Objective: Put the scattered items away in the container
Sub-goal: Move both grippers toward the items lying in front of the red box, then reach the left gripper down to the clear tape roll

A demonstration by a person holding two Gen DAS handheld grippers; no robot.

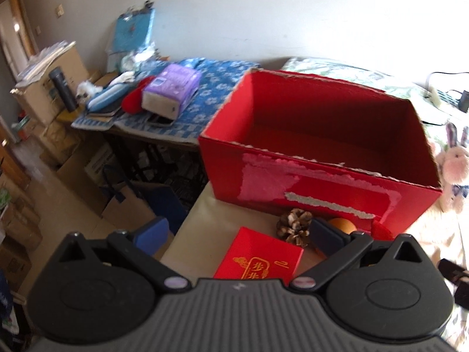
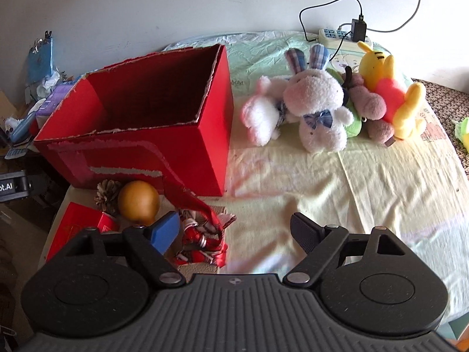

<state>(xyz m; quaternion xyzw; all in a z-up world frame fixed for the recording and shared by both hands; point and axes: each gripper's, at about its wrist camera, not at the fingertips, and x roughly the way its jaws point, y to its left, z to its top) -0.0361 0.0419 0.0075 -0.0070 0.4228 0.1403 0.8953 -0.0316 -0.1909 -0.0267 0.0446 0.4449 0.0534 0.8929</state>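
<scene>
Pale yellow-green crumpled bedsheet (image 2: 293,176) covers the bed, everything sits on it. Big open-top red cardboard box with torn rim and peeled label patches (image 2: 140,146) (image 1: 322,146) stands upright at the bed's left edge, interior looks empty as far as visible. Right of box, well apart: white plush rabbit with plaid ears and blue bow (image 2: 318,111), a pink-white plush (image 2: 261,117) leaning on it, yellow plush bear in red shirt (image 2: 392,94) behind, touching a brownish-pink plush (image 2: 369,105). In front of box, near wall side: flat red gift box with gold characters (image 1: 259,256) (image 2: 77,224), red patterned scarf or ribbon bundle (image 2: 202,234), orange-gold round ball (image 2: 138,201) (image 1: 341,225) just beside a brown pine cone (image 1: 294,226) (image 2: 108,195), both close to the box's front face. Left gripper (image 1: 237,234) hovers above the gift box, jaws spread wide, holding nothing. Right gripper (image 2: 234,228) jaws also wide apart, empty, blue left finger pad (image 2: 164,230) just over the scarf bundle.
</scene>
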